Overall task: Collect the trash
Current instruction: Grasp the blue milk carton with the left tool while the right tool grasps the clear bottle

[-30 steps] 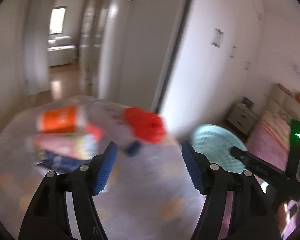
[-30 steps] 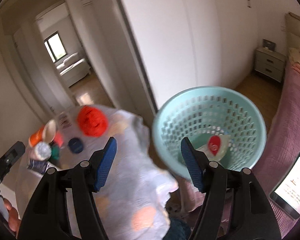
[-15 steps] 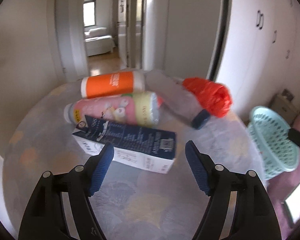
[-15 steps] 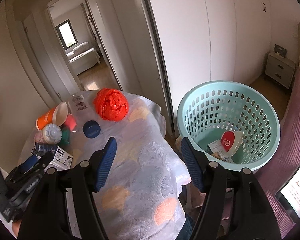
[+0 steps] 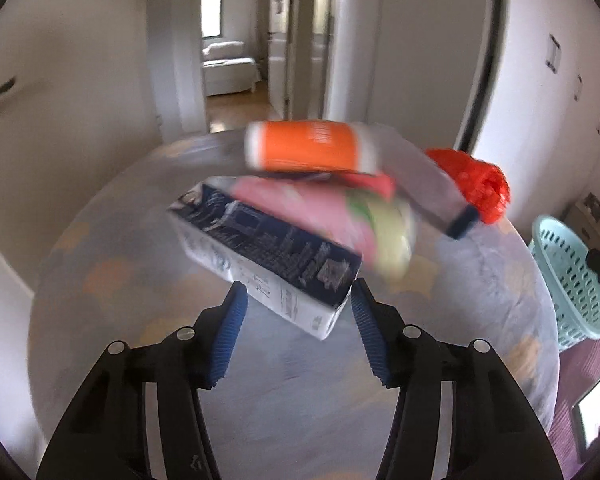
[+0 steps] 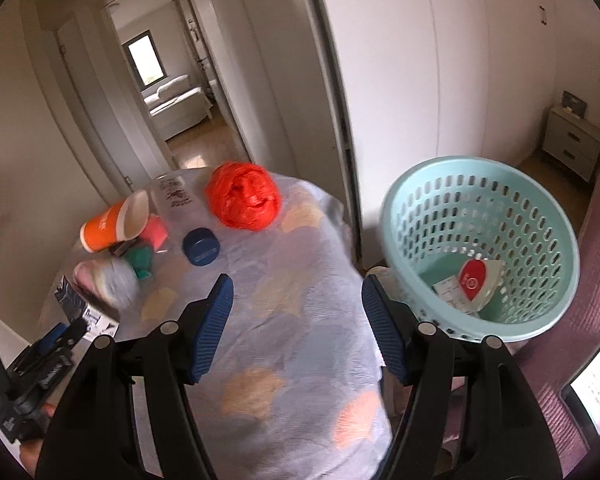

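Blue ribbed pads on our left gripper point(image 5: 296, 312) are spread wide, and the near end of the dark-blue-and-white cardboard carton point(image 5: 268, 260) sits just between the tips, though the blur means we can't tell if either pad touches it. Behind the carton lies a pink and yellow-green pouch point(image 5: 340, 216), then an orange can with white ends point(image 5: 308, 146) toward the far edge of the round table with the floral cloth point(image 5: 140, 280). A clear bottle with a dark blue cap point(image 5: 432, 188) and a crumpled red plastic bag point(image 5: 476, 184) lie at the far right edge. Our right gripper point(image 6: 296, 312) is wide open too, holding nothing, over the table's right side. Off that edge, on the floor, the mint-green perforated plastic basket point(image 6: 500, 184) has a red-and-white packet point(image 6: 474, 280) inside.
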{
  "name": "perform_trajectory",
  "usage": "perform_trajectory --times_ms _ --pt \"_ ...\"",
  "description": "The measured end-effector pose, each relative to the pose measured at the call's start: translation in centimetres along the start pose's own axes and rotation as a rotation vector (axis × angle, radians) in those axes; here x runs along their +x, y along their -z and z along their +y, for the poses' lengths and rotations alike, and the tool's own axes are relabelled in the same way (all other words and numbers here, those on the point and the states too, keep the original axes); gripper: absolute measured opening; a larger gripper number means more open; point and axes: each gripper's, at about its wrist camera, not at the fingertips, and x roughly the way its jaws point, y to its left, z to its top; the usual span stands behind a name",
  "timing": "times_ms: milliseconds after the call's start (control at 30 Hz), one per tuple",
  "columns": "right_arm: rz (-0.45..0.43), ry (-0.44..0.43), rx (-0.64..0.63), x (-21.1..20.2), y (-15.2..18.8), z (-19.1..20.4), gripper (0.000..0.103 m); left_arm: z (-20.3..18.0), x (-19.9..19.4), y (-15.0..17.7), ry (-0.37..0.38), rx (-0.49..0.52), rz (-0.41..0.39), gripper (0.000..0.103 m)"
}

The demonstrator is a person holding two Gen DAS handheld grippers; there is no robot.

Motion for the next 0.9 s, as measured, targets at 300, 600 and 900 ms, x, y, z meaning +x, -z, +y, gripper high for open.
perform_trajectory --times_ms 300,600,900 --pt "0.027 -0.057 -0.100 2.1 0.1 5.0 0.063 5.3 -1.9 -1.2 0.110 -0.109 -0.021 0.071" --pt "0.014 -0.093 -0.184 2.9 -1.1 8.1 0.063 4.8 3.0 -2.9 0.114 -0.212 0.096 0.071" --pt "0.079 -0.187 -0.224 7.7 -4.5 10.0 0.063 6.4 2.5 -2.6 0.139 -0.149 0.153 0.054"
